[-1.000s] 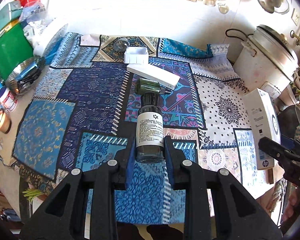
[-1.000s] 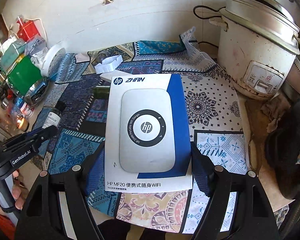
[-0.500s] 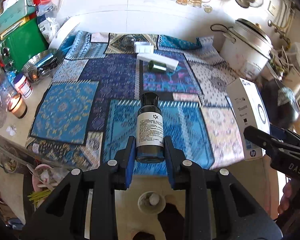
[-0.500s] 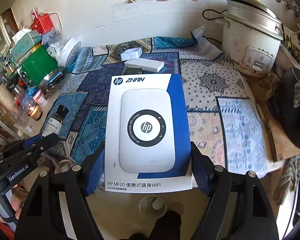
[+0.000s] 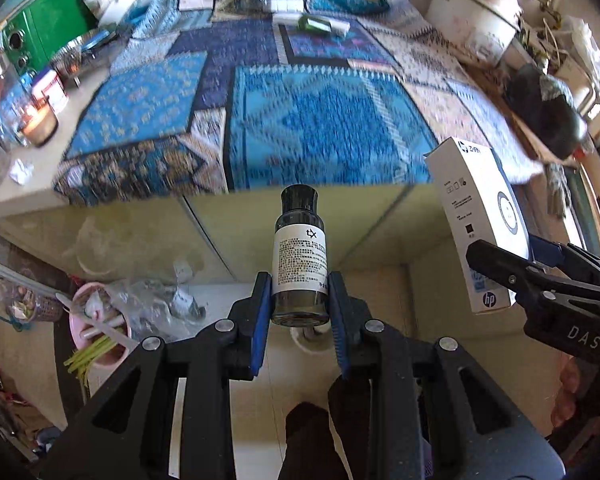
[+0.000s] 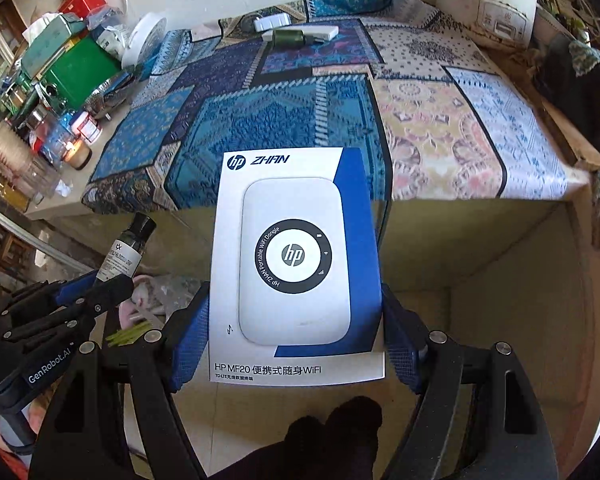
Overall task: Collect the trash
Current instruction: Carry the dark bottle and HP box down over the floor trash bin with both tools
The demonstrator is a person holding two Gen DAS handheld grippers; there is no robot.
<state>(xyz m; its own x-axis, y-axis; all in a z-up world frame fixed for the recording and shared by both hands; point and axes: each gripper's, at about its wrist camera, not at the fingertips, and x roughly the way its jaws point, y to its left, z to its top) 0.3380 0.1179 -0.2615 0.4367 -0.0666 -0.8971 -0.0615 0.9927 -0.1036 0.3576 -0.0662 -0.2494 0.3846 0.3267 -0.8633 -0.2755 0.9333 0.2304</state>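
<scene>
Blurring patterned cloth (image 5: pixel 324 120); bottle (image 5: pixel 299 254) base hidden between fingers (image 5: pixel 260 312).

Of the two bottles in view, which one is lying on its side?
The green bottle at the far end of the patterned cloth, beside the long white box. The dark labelled bottle is held in the left gripper.

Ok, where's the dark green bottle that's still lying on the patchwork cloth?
The dark green bottle lies on its side at the far end of the blue patchwork cloth, centre of the right wrist view, against the long white box.
</scene>
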